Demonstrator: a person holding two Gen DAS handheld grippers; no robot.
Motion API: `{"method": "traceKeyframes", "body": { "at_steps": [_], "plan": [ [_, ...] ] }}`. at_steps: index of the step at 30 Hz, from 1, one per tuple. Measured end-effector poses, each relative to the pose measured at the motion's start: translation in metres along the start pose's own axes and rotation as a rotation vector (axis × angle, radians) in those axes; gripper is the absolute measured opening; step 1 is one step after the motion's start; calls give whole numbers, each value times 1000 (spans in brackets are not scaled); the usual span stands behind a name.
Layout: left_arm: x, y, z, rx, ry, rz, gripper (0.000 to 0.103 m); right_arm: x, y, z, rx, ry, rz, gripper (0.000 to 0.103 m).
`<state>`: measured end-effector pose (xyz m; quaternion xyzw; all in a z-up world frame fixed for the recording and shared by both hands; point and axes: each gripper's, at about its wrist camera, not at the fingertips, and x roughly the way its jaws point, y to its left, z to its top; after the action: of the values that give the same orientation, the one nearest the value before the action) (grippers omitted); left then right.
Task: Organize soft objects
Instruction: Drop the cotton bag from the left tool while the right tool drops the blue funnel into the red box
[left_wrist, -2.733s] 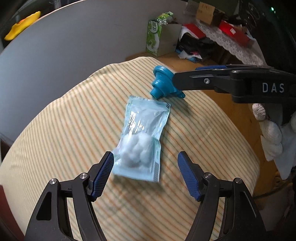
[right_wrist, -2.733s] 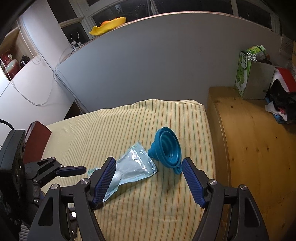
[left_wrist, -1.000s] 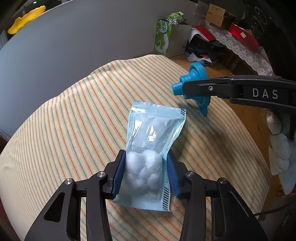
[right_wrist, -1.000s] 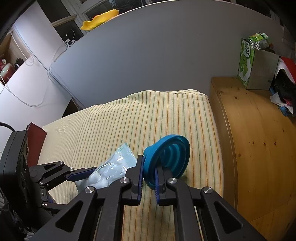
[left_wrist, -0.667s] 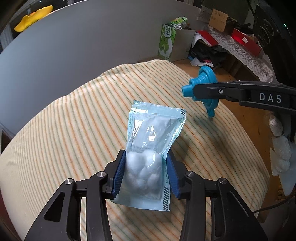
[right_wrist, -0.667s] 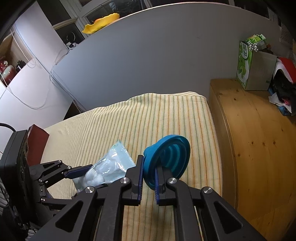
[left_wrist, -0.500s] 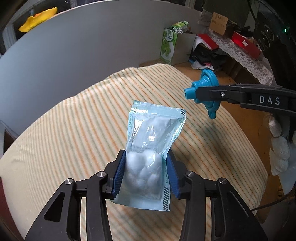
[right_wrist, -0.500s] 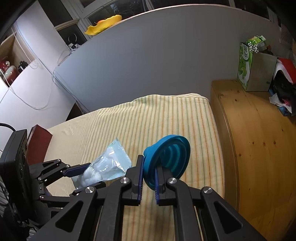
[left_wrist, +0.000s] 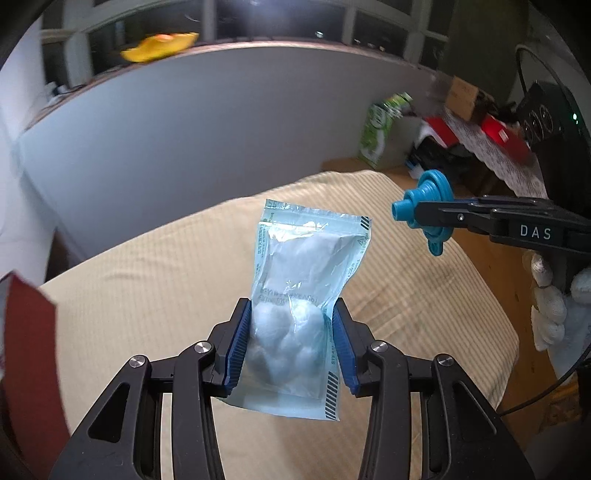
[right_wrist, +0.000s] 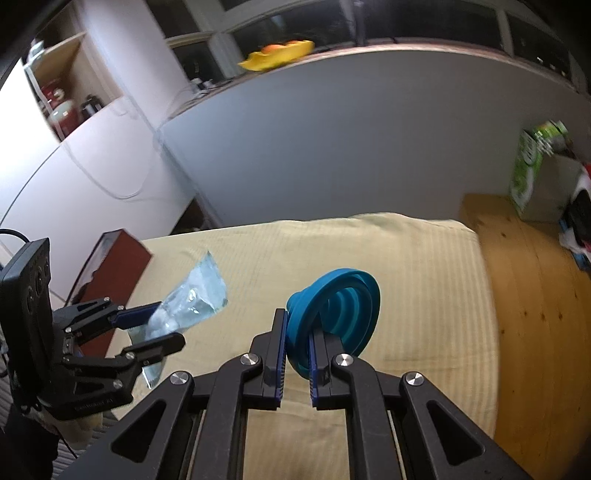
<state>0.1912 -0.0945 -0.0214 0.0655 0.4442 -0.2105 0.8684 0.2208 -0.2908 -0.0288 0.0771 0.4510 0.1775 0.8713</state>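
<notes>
Both grippers have risen off the striped cushion (left_wrist: 155, 295) since a second ago, the left gripper (left_wrist: 290, 345) pinching the lower end of the cotton-ball bag (left_wrist: 303, 280) in the air, the right gripper (right_wrist: 295, 354) clamped on the rim of the blue funnel (right_wrist: 343, 314) beside it.

cotton-ball pouch (left_wrist: 303, 310): 1 | blue funnel (right_wrist: 341, 317): 1 | tongs: 2 | green carton (left_wrist: 378, 134): seemingly 1

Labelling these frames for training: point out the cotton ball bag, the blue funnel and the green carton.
cotton ball bag (left_wrist: 295, 295), left wrist view, clear middle
blue funnel (right_wrist: 347, 314), right wrist view, ribbed bowl
green carton (right_wrist: 526, 173), right wrist view, printed side
</notes>
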Motion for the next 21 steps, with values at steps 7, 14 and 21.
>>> {"method": "traceKeyframes", "body": {
  "at_steps": [7, 14, 21],
  "plan": [
    [-54, 54, -23, -81, -56, 83, 41, 8, 69, 10, -91, 1, 57, 9],
    [-99, 107, -44, -159, -99, 167, 41, 25, 143, 28, -187, 10, 117, 9],
    [-137, 171, -66, -260, -138, 258, 41, 49, 219, 48, -273, 22, 171, 9]
  ]
}}
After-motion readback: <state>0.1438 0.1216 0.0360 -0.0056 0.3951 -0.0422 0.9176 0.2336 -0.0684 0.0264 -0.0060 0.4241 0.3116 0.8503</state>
